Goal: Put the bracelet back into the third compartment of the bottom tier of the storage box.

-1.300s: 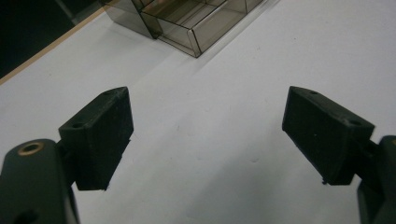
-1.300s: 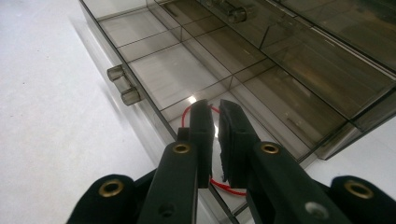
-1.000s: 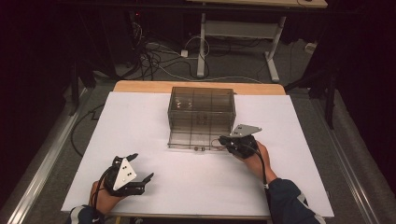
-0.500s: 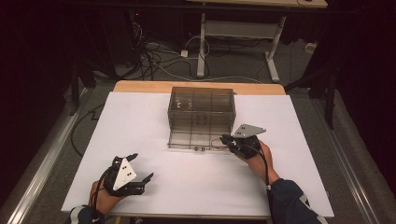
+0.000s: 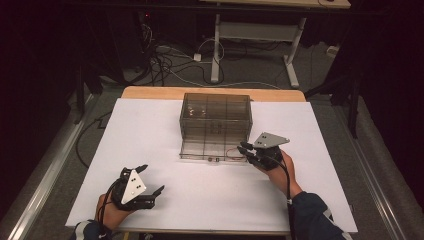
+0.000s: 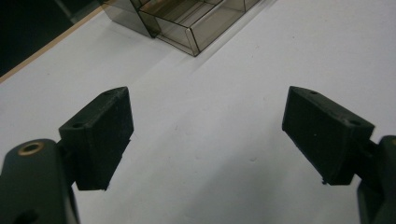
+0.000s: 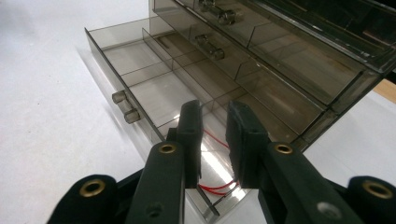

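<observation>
A smoky clear drawer cabinet (image 5: 216, 117) stands mid-table, its bottom drawer (image 5: 210, 152) pulled out toward me. A thin red wire (image 5: 232, 151) lies in the drawer's right compartment. My right gripper (image 5: 243, 148) hovers at that right end. In the right gripper view its jaws (image 7: 215, 109) stand a narrow gap apart just above the red wire (image 7: 217, 187), with nothing between the pads. The drawer (image 7: 140, 70) has a two-knob handle (image 7: 125, 106). My left gripper (image 5: 151, 178) rests near the front left, wide open (image 6: 205, 126) over bare white table.
The white table top (image 5: 150, 130) has a wooden strip along its far edge (image 5: 150, 92). Cables and a desk frame (image 5: 255, 45) lie on the floor beyond. A corner of the cabinet (image 6: 187, 18) is visible at the top of the left gripper view.
My right gripper has drifted slightly right and away along the drawer's right end. The left gripper has stayed where it was.
</observation>
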The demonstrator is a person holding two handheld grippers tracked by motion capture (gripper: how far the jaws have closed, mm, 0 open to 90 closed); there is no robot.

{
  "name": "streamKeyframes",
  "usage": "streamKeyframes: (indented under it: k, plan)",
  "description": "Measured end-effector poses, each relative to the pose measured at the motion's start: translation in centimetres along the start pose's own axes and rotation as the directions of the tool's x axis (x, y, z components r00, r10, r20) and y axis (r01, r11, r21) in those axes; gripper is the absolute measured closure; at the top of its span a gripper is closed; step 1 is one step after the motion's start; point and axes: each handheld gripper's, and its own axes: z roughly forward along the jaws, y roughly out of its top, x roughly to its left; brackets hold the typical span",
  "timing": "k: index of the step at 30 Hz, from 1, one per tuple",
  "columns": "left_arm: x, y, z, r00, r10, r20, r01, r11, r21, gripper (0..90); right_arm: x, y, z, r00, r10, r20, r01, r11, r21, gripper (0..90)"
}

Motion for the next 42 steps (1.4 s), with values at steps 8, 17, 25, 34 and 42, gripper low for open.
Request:
streamKeyframes:
  k: [8, 17, 25, 34, 42]
  plan:
    - [0.0, 0.0, 0.0, 1.0, 0.0, 0.004, 0.0, 1.0, 0.001, 15.9, 0.1, 0.2, -0.9, 0.9998, 0.001, 0.021, 0.0, 1.0, -0.028, 68.7]
    - [-0.1, 0.0, 0.1, 1.0, -0.001, 0.008, 0.001, 1.0, 0.001, 15.9, 0.2, 0.6, -2.5, 0.9993, -0.004, 0.036, 0.006, 0.998, -0.062, 54.9]
    - [-0.1, 0.0, 0.2, 0.9999, 0.001, 0.01, -0.001, 1.0, 0.005, 15.9, 0.3, 0.6, -3.5, 0.9968, 0.014, 0.078, -0.008, 0.996, -0.086, 38.1]
    - [-0.1, 0.0, 0.2, 0.9999, 0.001, 0.012, -0.001, 1.0, 0.006, 15.9, 0.4, 0.2, -4.9, 0.9914, 0.023, 0.129, -0.009, 0.994, -0.11, 24.8]
    - [-0.2, 0.0, 0.2, 0.9999, 0.003, 0.016, -0.003, 1.0, 0.008, 15.9, 0.7, -0.5, -6.1, 0.9893, 0.008, 0.145, 0.01, 0.993, -0.12, 21.5]
